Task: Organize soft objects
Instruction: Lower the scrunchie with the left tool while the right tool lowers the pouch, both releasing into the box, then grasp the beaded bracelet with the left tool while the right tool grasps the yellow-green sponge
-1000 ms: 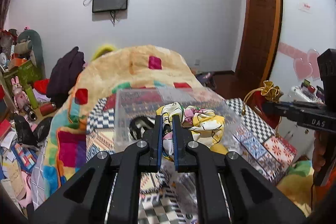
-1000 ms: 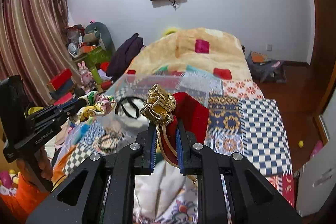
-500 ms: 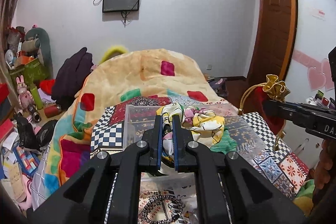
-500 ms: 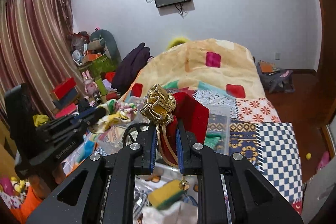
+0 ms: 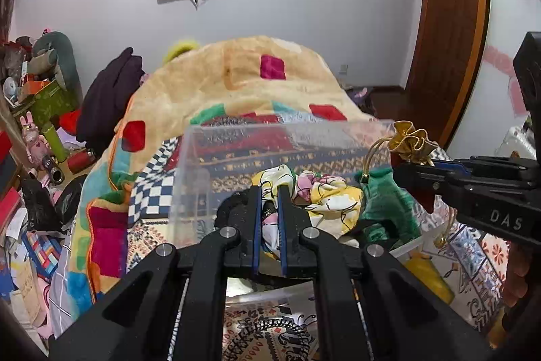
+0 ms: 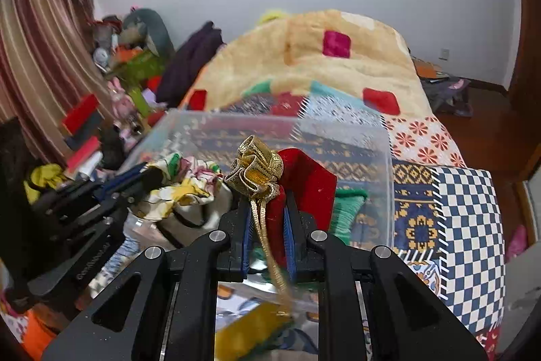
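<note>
My left gripper (image 5: pixel 269 196) is shut on a floral yellow-and-white scrunchie (image 5: pixel 324 198) and holds it inside the clear plastic box (image 5: pixel 270 131). My right gripper (image 6: pixel 267 208) is shut on a red velvet pouch (image 6: pixel 304 178) with a gold frilled top (image 6: pixel 257 164) and gold cord, over the same box (image 6: pixel 270 127). The right gripper also shows at the right of the left wrist view (image 5: pixel 405 173), with the pouch's gold top (image 5: pixel 410 141). A green knitted item (image 5: pixel 385 212) lies in the box beside the scrunchie.
The box sits on a patchwork bedspread (image 6: pixel 466 225) with a plush beige blanket (image 5: pixel 243 80) behind. A yellow item (image 6: pixel 250 330) lies below the right gripper. Cluttered boxes and toys (image 5: pixel 37 124) stand at the left. A wooden door (image 5: pixel 446 32) is at the right.
Both grippers have come down and forward over the clear box, each holding its item. The scrunchie and the pouch now sit lower, within the box's walls.
</note>
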The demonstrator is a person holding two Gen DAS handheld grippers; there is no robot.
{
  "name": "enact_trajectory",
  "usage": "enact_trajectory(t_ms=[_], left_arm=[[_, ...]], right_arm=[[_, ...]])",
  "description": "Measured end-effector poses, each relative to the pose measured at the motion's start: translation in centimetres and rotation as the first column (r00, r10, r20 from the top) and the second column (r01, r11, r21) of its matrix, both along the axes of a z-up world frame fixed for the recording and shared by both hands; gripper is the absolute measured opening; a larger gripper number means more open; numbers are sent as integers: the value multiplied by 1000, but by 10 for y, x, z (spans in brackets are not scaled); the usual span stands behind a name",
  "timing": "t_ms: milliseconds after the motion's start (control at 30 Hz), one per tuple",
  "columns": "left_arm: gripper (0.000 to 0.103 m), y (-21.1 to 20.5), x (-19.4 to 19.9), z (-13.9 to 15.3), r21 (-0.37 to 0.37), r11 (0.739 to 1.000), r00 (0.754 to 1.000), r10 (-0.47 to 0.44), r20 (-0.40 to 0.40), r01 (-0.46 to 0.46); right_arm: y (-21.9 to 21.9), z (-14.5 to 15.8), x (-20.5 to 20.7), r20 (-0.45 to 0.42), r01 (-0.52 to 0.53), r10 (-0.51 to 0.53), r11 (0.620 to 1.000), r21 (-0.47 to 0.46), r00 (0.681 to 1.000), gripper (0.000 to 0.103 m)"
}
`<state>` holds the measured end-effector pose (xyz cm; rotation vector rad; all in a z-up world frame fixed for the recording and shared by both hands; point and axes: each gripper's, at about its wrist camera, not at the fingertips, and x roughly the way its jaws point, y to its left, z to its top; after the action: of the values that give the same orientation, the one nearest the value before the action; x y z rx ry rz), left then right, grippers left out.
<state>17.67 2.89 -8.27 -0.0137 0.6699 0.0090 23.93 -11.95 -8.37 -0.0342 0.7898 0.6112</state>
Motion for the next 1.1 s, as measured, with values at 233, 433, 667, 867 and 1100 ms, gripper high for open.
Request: enact_trajectory(t_ms=[233,433,667,867,1100], left_arm=[[9,-9,1,-8,39,999,999,-19,-27,20],[19,-10,-4,-7,36,999,999,-28,-36,29],[48,-6,-22,8,-7,1000,999,-30,15,30],[70,-3,-44,31,-27,999,996,-33,86,35],[100,11,-65,39,-32,999,994,5,113,-2]], right_arm=[[1,-9,2,-33,-11,10,999,-45,999,15],[1,-8,-2,-52,-42,39,997,-64,998,27],[-3,7,-17,16,-49,50,997,-57,999,50],[-11,29,-35,98,-37,39,999,-22,994,70],[-27,36,-56,151,-20,21,1000,-3,988,82]])
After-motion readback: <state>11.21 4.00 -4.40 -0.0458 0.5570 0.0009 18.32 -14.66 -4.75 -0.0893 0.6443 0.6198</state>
